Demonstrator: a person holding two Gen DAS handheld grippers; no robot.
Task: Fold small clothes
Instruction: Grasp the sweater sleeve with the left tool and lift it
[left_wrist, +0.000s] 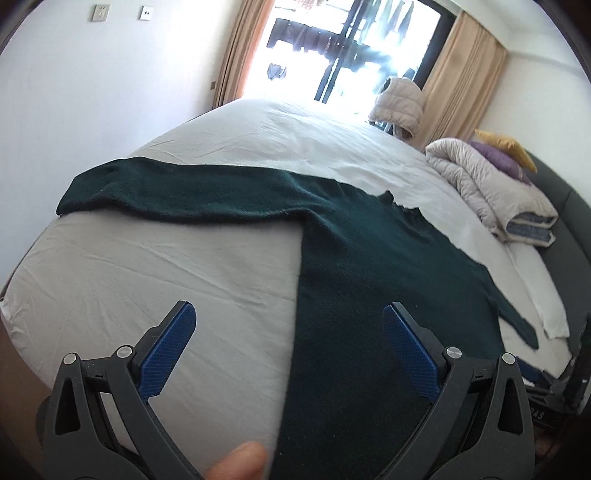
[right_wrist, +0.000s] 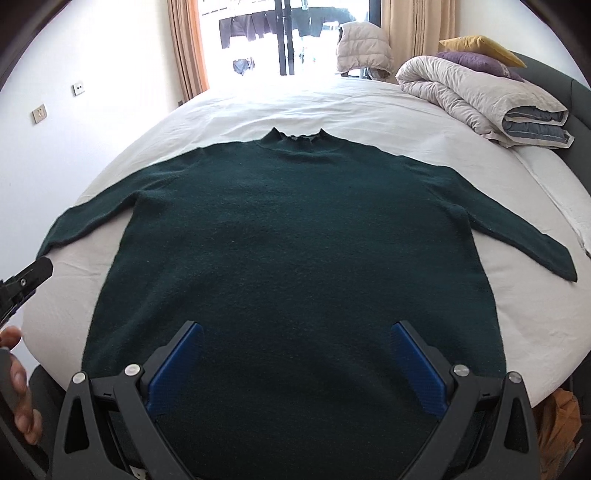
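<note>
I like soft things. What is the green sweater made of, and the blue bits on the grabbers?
The green sweater looks like a fuzzy knit, maybe wool: its surface is matte and fluffy. The blue pads look like hard plastic or rubber with a fine grid texture, though which one is unclear.

A fuzzy, matt knit is seen in the dark green sweater (right_wrist: 295, 236); the bed (right_wrist: 369, 107) is covered in smooth, creased cloth; textured blue pads (right_wrist: 173, 365) are backed by matt black plastic.
</note>
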